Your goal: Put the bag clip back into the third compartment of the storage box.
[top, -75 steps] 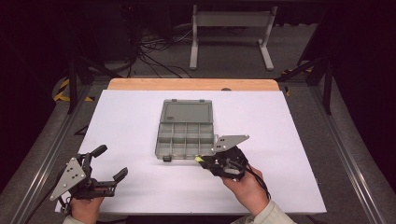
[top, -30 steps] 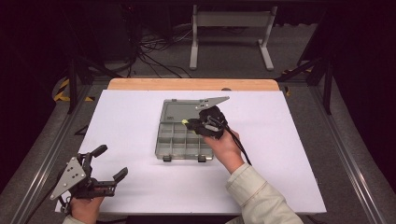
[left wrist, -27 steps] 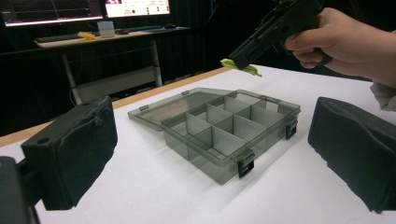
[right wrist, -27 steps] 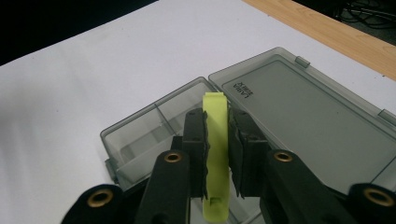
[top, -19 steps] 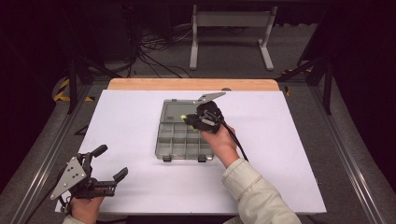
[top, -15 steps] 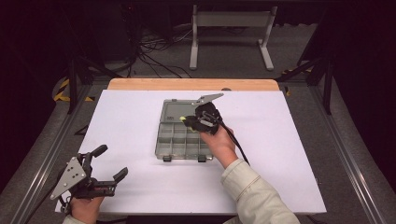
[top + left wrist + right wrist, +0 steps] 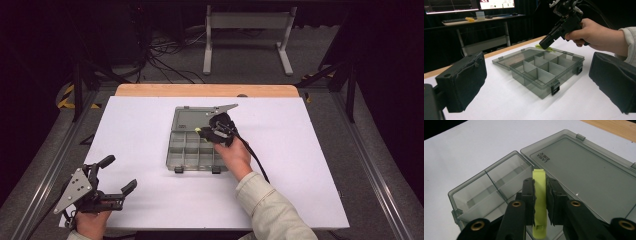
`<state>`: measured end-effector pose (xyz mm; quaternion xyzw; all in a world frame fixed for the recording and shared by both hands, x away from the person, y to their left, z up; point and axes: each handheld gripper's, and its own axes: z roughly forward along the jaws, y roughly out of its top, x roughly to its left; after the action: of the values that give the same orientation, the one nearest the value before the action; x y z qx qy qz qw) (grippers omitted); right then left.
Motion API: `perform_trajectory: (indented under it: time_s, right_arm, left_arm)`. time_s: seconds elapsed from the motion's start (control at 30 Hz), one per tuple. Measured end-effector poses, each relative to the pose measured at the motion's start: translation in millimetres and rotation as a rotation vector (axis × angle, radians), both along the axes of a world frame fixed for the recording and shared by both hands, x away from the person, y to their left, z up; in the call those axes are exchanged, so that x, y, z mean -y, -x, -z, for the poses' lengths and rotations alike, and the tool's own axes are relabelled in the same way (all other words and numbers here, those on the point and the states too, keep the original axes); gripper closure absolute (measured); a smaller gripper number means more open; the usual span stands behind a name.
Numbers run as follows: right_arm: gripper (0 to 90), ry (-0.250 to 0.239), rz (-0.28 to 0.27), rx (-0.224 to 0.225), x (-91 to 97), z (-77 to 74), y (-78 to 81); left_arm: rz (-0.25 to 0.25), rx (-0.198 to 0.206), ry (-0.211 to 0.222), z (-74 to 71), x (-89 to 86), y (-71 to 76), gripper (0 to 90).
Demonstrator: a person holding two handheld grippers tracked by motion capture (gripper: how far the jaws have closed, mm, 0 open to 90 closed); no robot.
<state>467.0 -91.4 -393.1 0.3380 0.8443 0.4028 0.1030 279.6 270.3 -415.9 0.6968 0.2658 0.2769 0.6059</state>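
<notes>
A smoky grey compartment box (image 7: 187,150) lies mid-table, its lid (image 7: 190,118) folded flat toward the far side. My right gripper (image 7: 204,132) hovers over the box's back row by the hinge, shut on a yellow-green plastic strip (image 7: 198,130). In the right gripper view the strip (image 7: 539,175) stands up between the jaws, over the wall between a back compartment (image 7: 506,173) and the lid (image 7: 584,170). My left gripper (image 7: 119,172) rests at the table's front left, open and holding nothing. In the left gripper view, the box (image 7: 541,72) and the right gripper (image 7: 554,35) lie ahead.
The white table top (image 7: 305,150) has free room all round the box. A wooden strip (image 7: 207,90) runs along its far edge, with a metal frame (image 7: 245,20) and cables beyond. The right gripper's cable (image 7: 252,155) trails back over the table along the forearm.
My right gripper has carried the yellow-green strip from the table at the box's front right to over its back row. The left gripper has stayed put.
</notes>
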Motion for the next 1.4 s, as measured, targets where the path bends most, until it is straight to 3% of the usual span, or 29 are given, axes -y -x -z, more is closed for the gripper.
perform_trajectory:
  time_s: [0.43,1.07,1.23,1.3,1.4]
  right_arm:
    - [77.9,-0.007,0.034,-0.038,4.1,15.1,-1.8]
    - [77.5,-0.009,0.08,-0.099,10.4,22.3,-2.2]
    - [63.3,-0.025,0.084,-0.103,12.6,20.0,-2.3]
    - [53.2,-0.037,0.085,-0.083,13.0,14.7,0.0]
    - [46.5,-0.046,0.072,-0.057,13.4,9.4,2.7]
  left_arm:
    - [0.001,-0.003,0.0,0.3,0.3,-0.2,2.0]
    - [0.003,-0.003,-0.001,0.4,0.2,-0.3,2.0]
    - [0.001,-0.003,-0.002,0.4,0.0,-0.4,2.0]
    - [0.001,-0.002,-0.002,0.4,0.0,-0.3,2.0]
    - [0.001,-0.002,-0.002,0.3,0.0,-0.3,2.0]
